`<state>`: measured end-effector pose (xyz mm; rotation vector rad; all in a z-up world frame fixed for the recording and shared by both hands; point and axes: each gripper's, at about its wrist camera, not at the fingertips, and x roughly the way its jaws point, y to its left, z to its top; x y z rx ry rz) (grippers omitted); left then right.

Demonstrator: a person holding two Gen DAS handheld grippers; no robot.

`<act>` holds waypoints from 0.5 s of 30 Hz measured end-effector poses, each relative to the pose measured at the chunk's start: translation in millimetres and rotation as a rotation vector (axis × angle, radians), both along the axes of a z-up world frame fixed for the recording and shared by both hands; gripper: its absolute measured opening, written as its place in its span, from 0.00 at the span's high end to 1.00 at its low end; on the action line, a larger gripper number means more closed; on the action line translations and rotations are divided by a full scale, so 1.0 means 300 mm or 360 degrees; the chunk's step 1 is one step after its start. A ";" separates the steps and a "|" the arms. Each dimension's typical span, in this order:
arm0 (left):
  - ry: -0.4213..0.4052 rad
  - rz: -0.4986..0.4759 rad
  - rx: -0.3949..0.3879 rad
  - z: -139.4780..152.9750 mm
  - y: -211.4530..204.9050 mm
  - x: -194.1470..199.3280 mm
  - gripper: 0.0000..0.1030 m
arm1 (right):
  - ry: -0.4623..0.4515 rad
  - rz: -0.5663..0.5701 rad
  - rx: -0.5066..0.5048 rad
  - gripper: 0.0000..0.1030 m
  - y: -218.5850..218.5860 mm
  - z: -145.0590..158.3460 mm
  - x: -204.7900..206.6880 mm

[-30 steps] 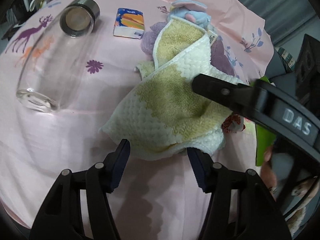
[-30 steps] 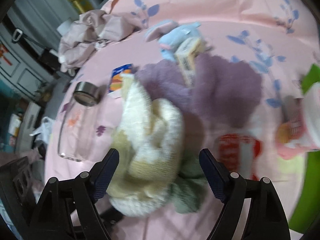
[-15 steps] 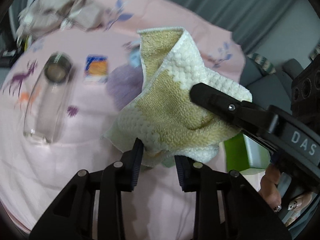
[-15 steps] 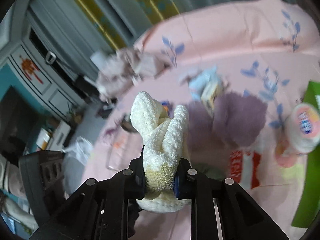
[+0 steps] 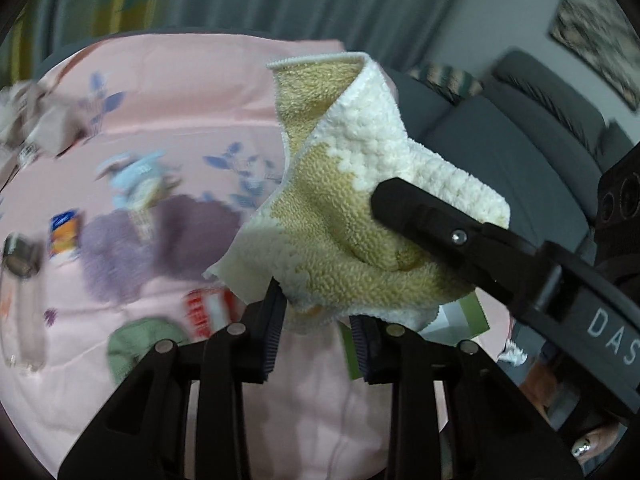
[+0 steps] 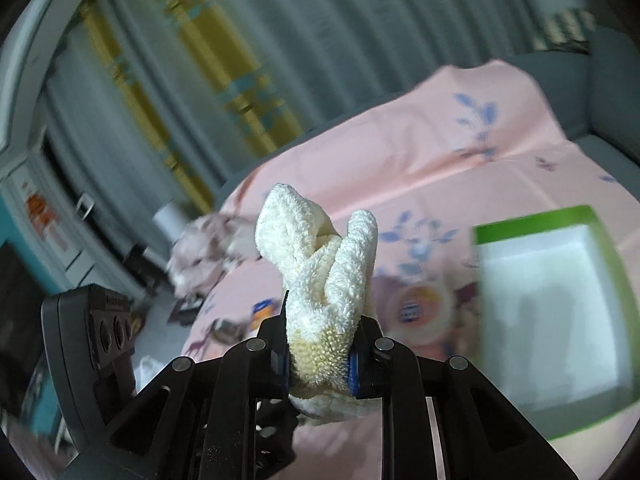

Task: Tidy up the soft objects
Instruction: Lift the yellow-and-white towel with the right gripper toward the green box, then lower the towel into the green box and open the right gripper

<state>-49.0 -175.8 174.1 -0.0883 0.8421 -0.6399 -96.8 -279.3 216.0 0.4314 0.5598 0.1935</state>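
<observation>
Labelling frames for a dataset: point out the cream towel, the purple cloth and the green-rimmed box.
cream towel [image 5: 340, 240], left wrist view, tan middle.
purple cloth [image 5: 160, 240], left wrist view, centre.
green-rimmed box [image 6: 532, 224], right wrist view, top rim.

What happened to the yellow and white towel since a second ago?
Both grippers closed on the yellow and white towel: the left gripper pinched its lower edge and the right gripper pinched another part. Together they lifted it up off the pink tablecloth. The purple towel, the green cloth and the tissue pack stayed on the table.
</observation>
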 end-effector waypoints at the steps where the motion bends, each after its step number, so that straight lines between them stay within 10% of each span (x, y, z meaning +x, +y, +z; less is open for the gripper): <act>1: 0.0007 -0.0032 0.0023 -0.007 -0.039 0.006 0.73 | 0.0012 -0.0074 0.0010 0.79 -0.046 -0.003 -0.008; 15: 0.0189 -0.0367 0.0173 -0.203 -0.435 0.037 0.73 | 0.0339 -0.0613 0.0150 0.79 -0.435 -0.169 -0.007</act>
